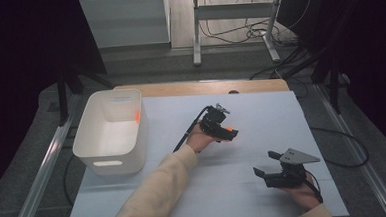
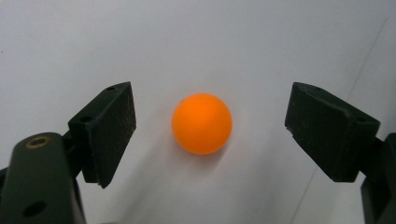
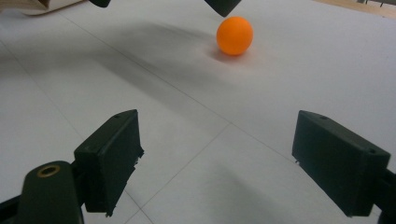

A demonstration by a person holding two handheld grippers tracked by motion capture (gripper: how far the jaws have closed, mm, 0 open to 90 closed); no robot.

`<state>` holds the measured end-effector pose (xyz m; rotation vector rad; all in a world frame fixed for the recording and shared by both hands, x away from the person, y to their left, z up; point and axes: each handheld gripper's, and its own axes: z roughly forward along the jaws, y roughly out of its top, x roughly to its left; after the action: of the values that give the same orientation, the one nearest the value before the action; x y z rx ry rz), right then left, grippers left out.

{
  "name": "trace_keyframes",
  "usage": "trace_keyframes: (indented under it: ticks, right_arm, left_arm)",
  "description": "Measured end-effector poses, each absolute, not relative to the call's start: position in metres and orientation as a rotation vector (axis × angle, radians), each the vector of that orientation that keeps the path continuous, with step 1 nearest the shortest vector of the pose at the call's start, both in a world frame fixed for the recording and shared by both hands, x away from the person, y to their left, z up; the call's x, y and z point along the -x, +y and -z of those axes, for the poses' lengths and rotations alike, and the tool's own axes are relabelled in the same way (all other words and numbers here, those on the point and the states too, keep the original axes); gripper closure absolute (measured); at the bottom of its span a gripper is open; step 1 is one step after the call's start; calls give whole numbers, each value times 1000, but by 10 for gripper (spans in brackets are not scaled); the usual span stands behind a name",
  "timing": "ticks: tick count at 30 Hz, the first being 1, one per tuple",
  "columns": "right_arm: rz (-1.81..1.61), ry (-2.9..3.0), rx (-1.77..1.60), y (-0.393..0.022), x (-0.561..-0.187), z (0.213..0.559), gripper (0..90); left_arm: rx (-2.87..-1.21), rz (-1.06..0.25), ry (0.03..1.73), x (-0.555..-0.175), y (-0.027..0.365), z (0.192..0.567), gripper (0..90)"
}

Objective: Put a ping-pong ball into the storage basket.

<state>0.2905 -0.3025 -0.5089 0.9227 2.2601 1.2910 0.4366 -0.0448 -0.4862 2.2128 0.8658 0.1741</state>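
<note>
The left tongs [image 1: 229,134] hang over an orange ball [image 2: 201,123] that lies on the white sheet near the middle of the desk [image 1: 261,110], a little toward its far edge. Their jaws stand apart on either side of the ball with a clear gap on each side and nothing gripped yet. This looks like the reach before a pick-up. The next move probably calls for lowering until the pads bracket the ball at its widest part, then closing gently so it does not roll away. The right tongs [image 1: 264,171] rest near the desk's near right corner, jaws apart and empty. A white bin [image 1: 115,165] stands at the left edge, likely where the ball goes.
</note>
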Motion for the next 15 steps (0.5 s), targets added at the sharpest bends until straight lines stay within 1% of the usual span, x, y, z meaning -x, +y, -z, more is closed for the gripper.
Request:
trace_keyframes:
  ticks: [9, 15]
  right_arm:
    - [-1287, 2264, -923, -302, -291, 509, 160]
    - [-1280, 2266, -923, -302, -291, 509, 160]
  left_arm:
    - [-2233, -187, 870, -444, -50, 495, 173]
    - [-2241, -173, 882, -448, -52, 502, 173]
